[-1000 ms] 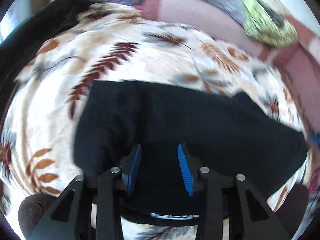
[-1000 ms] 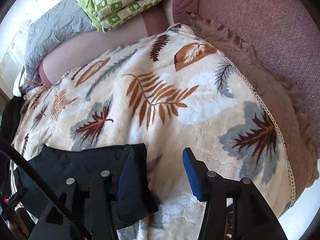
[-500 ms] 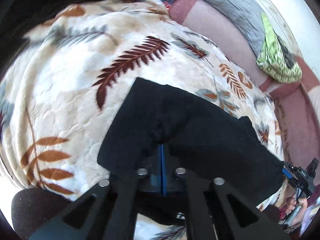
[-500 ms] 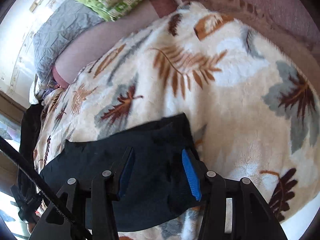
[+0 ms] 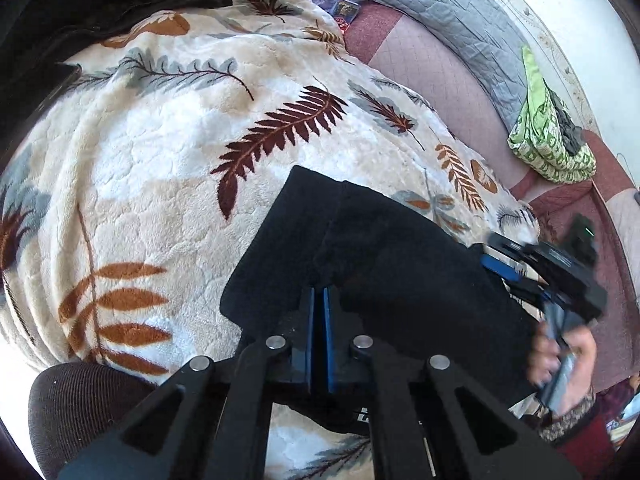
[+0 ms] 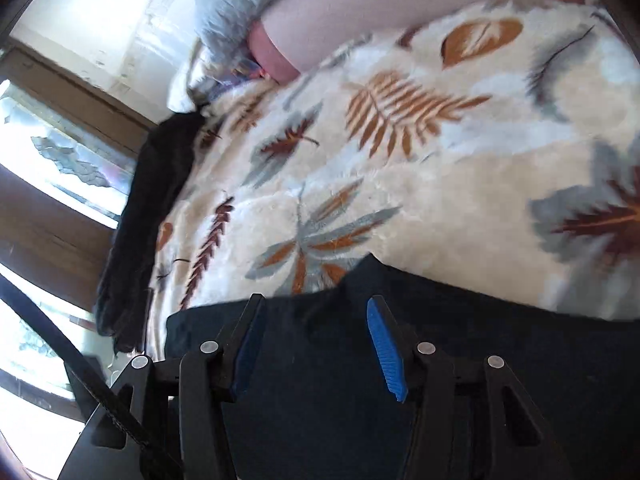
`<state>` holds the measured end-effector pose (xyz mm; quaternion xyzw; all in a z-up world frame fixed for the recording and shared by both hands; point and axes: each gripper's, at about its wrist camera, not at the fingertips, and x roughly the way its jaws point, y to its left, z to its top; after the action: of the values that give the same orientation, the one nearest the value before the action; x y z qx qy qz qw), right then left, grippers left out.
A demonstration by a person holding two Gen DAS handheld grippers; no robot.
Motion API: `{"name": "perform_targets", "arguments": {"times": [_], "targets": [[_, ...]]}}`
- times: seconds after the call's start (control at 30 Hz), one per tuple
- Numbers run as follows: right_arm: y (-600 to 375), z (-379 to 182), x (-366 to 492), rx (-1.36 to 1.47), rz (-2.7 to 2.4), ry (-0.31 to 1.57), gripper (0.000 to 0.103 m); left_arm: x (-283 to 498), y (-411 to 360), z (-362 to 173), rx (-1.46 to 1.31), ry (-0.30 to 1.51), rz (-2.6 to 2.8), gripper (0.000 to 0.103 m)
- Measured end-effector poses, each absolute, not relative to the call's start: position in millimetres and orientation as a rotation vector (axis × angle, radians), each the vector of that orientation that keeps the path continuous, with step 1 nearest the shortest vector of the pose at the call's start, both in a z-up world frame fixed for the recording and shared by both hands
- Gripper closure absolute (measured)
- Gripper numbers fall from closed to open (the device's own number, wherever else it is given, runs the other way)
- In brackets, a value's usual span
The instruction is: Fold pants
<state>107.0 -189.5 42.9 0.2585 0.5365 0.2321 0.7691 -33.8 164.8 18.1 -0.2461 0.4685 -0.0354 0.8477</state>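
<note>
Mid-fold: the black pants (image 5: 384,264) lie partly folded on the leaf-print blanket (image 5: 168,152), near edge toward 6 o'clock. The left gripper (image 5: 319,300) is clamped on a fold of them; the right gripper (image 6: 316,320), jaws apart and opening, hovers over the cloth, nothing pinched. Next move likely needs the right one to bite an edge at 3 o'clock of the left grip.

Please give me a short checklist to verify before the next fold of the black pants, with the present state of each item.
1. Left gripper shut on the black pants: ok.
2. Right gripper over the pants, jaws opening, pads not pressing cloth: not ok yet.
3. Pants lie on the leaf-print blanket, not hanging off: ok.
4. Blanket beyond the pants free for folding: ok.
5. Layers aligned underneath: cannot tell.
</note>
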Motion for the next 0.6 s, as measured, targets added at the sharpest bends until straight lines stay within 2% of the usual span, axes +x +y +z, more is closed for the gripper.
{"name": "perform_targets", "arguments": {"times": [0.07,0.13,0.17,0.2,0.43,0.6], "targets": [[-172,17,130,0.51,0.418,1.224,0.046,-37,163,25,-0.495,0.979,-0.082,0.094],[-166,17,143,0.467,0.379,1.198,0.046,-45,165,37,-0.464,0.949,-0.076,0.073],[-166,23,145,0.464,0.367,1.188,0.046,-48,167,43,-0.445,0.926,-0.054,0.05],[-168,32,142,0.49,0.378,1.163,0.046,-54,172,52,-0.425,0.889,-0.023,0.04],[-234,80,65,0.508,0.368,0.996,0.036,-58,198,69,-0.468,0.867,0.012,0.039],[-330,94,-17,0.604,0.149,0.889,0.034,-38,155,77,-0.387,0.915,-0.09,0.038]]}}
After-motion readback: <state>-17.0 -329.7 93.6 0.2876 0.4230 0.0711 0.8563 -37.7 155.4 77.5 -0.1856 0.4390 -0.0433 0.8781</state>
